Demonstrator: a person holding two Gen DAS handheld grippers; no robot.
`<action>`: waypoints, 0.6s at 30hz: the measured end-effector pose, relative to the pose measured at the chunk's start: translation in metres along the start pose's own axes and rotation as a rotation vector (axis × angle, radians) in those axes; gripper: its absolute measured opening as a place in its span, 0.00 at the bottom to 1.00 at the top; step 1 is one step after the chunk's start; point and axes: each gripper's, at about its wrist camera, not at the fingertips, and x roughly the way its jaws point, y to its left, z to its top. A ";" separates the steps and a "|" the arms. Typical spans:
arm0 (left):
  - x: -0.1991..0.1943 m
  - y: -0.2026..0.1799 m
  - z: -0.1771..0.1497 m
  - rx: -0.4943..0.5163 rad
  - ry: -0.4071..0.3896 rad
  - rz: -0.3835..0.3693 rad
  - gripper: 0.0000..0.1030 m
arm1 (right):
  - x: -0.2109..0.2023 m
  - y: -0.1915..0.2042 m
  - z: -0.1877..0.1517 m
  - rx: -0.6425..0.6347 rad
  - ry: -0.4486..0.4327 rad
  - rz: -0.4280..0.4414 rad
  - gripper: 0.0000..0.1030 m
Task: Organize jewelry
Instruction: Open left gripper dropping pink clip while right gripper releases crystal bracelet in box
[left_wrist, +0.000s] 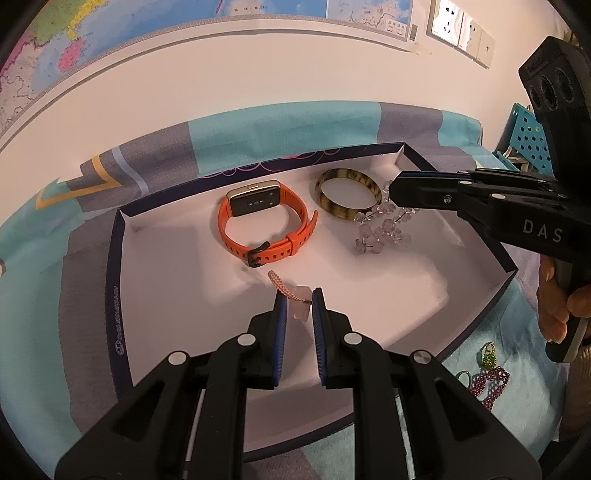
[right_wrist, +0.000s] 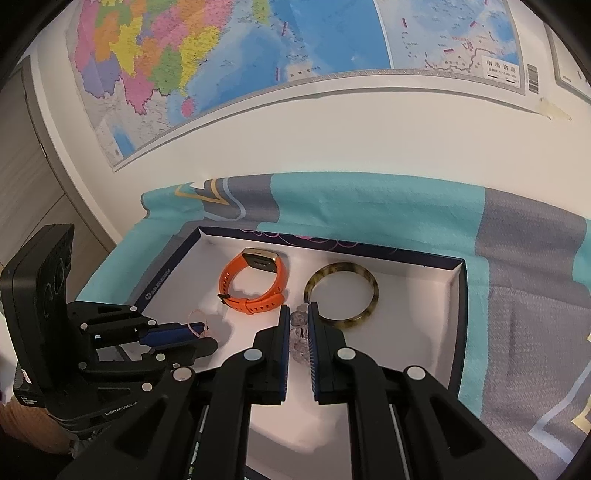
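In the left wrist view, my left gripper (left_wrist: 298, 300) is shut on a pale pink pendant (left_wrist: 301, 308) with a pink braided cord (left_wrist: 277, 281), low over the white floor of the box (left_wrist: 114, 295). An orange smartwatch (left_wrist: 264, 221) and a tortoiseshell bangle (left_wrist: 347, 194) lie at the back of the box. My right gripper (right_wrist: 298, 309) is shut on a clear crystal bead bracelet (right_wrist: 300, 334). From the left wrist view, the crystal bead bracelet (left_wrist: 380, 229) dangles from the right gripper (left_wrist: 392, 190) beside the bangle. The left gripper (right_wrist: 202, 329) shows at left, the smartwatch (right_wrist: 255, 280) and bangle (right_wrist: 341, 299) beyond.
The box stands on a teal and grey cloth (left_wrist: 258, 125). A green ring (left_wrist: 489, 358) and a magenta beaded piece (left_wrist: 493, 382) lie on the cloth right of the box. A teal perforated basket (left_wrist: 528, 144) stands at far right. A person's hand (left_wrist: 554, 306) holds the right gripper. Wall maps hang behind.
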 end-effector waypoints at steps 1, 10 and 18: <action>0.001 0.000 0.000 0.001 0.003 0.001 0.14 | 0.001 0.000 0.000 0.001 0.002 -0.001 0.08; 0.008 0.001 0.003 -0.005 0.020 0.003 0.14 | 0.008 -0.006 -0.004 0.018 0.019 -0.012 0.08; 0.011 -0.001 0.004 0.002 0.024 -0.003 0.15 | 0.009 -0.008 -0.004 0.028 0.026 -0.022 0.10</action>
